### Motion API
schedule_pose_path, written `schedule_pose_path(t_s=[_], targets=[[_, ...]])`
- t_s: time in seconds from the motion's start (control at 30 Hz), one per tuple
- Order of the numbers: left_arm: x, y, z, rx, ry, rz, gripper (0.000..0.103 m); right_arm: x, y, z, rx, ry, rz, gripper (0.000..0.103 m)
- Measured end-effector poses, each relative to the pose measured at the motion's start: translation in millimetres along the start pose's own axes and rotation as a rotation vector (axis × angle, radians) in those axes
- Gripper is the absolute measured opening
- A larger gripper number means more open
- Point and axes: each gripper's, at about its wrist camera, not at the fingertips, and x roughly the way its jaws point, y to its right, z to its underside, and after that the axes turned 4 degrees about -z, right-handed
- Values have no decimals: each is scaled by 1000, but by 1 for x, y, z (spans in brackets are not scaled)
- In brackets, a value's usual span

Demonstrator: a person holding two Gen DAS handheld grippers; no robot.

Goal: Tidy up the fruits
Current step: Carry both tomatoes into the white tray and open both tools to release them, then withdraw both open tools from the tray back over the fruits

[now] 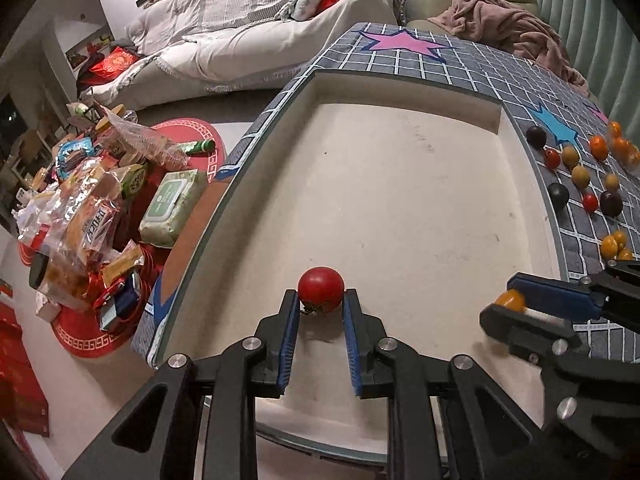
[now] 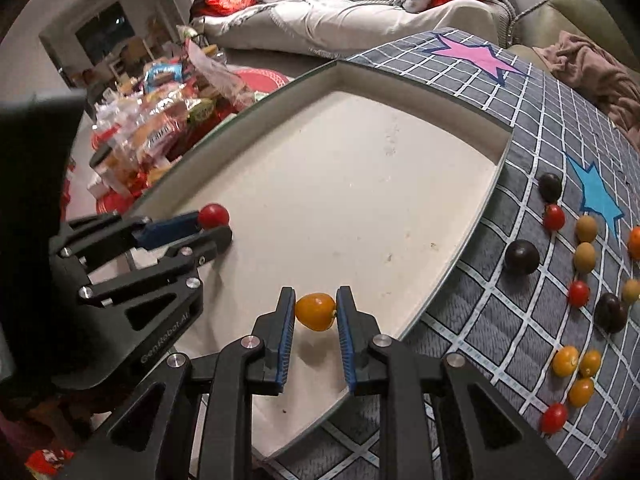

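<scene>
Our left gripper (image 1: pixel 321 300) grips a red cherry tomato (image 1: pixel 321 289) between its blue pads, just above the white tray (image 1: pixel 400 184) near its left rim. Our right gripper (image 2: pixel 315 307) clamps a yellow-orange tomato (image 2: pixel 315 312) above the tray's near edge. Right of the tray, more small fruits (image 2: pixel 576 292) lie scattered on the grid-patterned cloth (image 2: pixel 500 328).

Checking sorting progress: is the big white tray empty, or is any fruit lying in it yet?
Seemingly empty: the tray floor looks bare; the red tomato and orange fruit above it sit between gripper pads.
</scene>
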Motion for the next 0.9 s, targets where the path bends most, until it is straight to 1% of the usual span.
schedule_pose_path(t_s=[0.03,0.07,0.1,0.13,0.17,0.2,0.23,0.27,0.33,0.43,0.47,0.57,0.67,0.8,0.9], targets=[[0,-1,0,0,4,0,45,-1,0,0,-6,2,3,46],[0,-3,0,-8,7,-9,55,-2,0,0,-13,9,13,48],[0,-6,0,-27,12,-17,73,-5,0,0,-17,17,16,51],[0,-10,1,-47,24,-5,78,-8,1,0,-17,24,11,54],[-1,-13,1,-59,30,6,78,-12,2,-1,-14,37,19,63],[-1,-15,1,-69,27,17,78,-16,3,-1,-12,51,22,67],[-1,-16,1,-72,23,20,78,-19,3,-2,-7,62,15,76],[-2,-17,0,-81,23,22,78,-22,4,-3,-1,74,12,80],[-4,-19,-1,-97,22,30,78,-32,6,-4,7,103,27,84],[-11,-16,-3,-94,34,43,78,-52,12,-1,10,155,67,96],[-14,-13,-3,-88,41,49,78,-59,17,3,18,169,76,103],[-26,-1,-4,-70,60,95,78,-73,36,14,61,181,87,103],[-37,18,-5,-39,70,140,78,-85,61,32,129,185,125,103],[-48,51,-1,31,74,194,78,-96,97,63,243,173,160,103],[-56,77,2,85,78,217,78,-101,122,88,321,157,188,103]])
